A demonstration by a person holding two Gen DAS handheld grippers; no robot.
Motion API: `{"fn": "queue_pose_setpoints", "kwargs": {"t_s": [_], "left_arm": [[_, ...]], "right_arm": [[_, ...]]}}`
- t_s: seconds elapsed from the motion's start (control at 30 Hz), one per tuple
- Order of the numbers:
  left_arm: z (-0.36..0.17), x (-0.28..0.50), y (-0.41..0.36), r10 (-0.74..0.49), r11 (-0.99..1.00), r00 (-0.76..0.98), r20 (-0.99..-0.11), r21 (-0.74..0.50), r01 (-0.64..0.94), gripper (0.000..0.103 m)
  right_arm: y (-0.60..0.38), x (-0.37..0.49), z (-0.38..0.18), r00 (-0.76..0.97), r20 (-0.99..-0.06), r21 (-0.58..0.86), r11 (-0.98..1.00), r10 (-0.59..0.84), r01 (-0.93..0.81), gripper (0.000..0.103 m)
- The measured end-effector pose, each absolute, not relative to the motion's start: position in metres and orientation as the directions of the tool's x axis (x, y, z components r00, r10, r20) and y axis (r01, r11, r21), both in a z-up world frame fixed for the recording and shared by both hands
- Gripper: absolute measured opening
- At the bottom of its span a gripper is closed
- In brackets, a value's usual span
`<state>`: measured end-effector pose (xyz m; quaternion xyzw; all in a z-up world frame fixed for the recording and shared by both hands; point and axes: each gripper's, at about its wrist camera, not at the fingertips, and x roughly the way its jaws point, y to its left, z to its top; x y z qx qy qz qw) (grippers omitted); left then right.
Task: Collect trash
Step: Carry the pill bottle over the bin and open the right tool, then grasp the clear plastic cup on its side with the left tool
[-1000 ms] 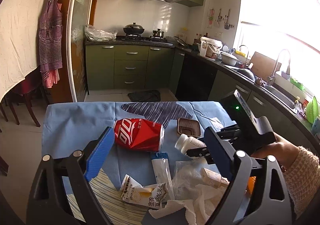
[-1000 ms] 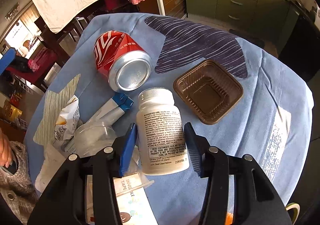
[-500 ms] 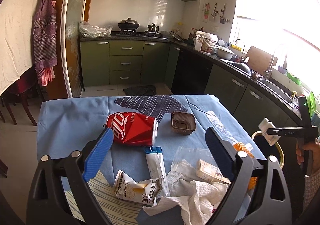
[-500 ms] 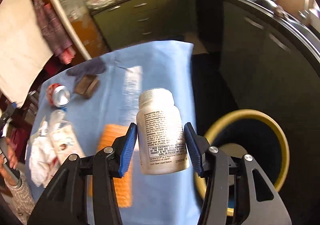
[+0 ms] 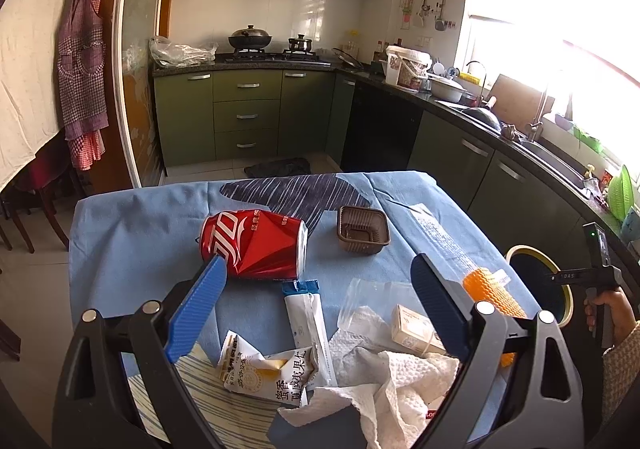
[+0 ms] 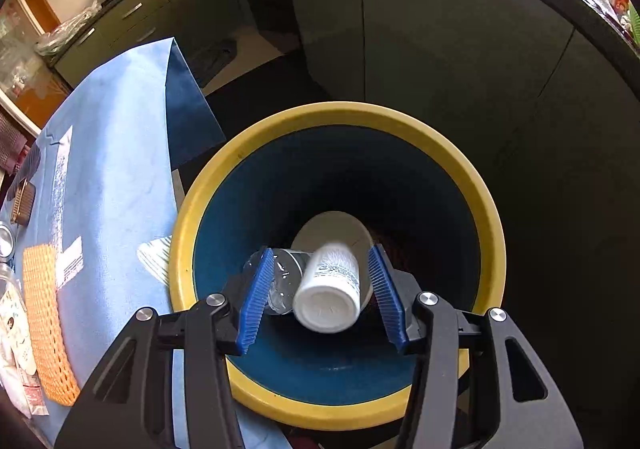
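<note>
My right gripper (image 6: pixel 320 251) points down into a blue bin with a yellow rim (image 6: pixel 332 113) beside the table. The white pill bottle (image 6: pixel 328 289) is blurred and tilted between its blue pads. A gap shows at the left pad, so the bottle is loose, dropping into the bin. My left gripper (image 5: pixel 318 263) hovers open over the blue tablecloth (image 5: pixel 132 233) with nothing in it. Ahead of it lie a crushed red can (image 5: pixel 252 245), a brown plastic tray (image 5: pixel 362 229), a white sachet (image 5: pixel 308 313), a snack wrapper (image 5: pixel 268 373) and crumpled paper towel (image 5: pixel 400 381).
A clear bag with a small box (image 5: pixel 412 329) and an orange foam net (image 5: pixel 492 293) lie near the table's right edge. A clear bottle (image 6: pixel 280 281) and a white cup (image 6: pixel 332 229) lie inside the bin. Dark green cabinets (image 6: pixel 440 49) stand behind the bin. A hand (image 5: pixel 612 313) holds the right gripper.
The right gripper lifted the white bottle off the table, swung right and rolled to point into the bin. The bottle has come loose from the pads. The left gripper barely moved.
</note>
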<state>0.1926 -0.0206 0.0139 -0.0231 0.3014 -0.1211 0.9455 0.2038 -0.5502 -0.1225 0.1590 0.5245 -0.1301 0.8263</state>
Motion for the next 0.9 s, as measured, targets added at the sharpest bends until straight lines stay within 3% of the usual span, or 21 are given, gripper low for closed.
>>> {"fn": "queue_pose_setpoints", "kwargs": {"t_s": [0.23, 0.53, 0.9], "left_arm": [[0.009, 0.201, -0.039, -0.234, 0.968, 0.743, -0.627, -0.075, 0.241, 0.090], [-0.023, 0.247, -0.097, -0.218, 0.941, 0.513, -0.830, -0.039, 0.336, 0.093], [-0.027, 0.260, -0.107, -0.233, 0.933, 0.414, -0.880, -0.083, 0.350, 0.096]], "right_arm": [[-0.535, 0.196, -0.108, 0.449, -0.893, 0.146, 0.925, -0.029, 0.350, 0.050], [-0.527, 0.178, -0.103, 0.463, -0.886, 0.180, 0.934, 0.019, 0.307, 0.050], [-0.528, 0.183, -0.117, 0.451, -0.890, 0.208, 0.935, 0.060, 0.286, 0.050]]}}
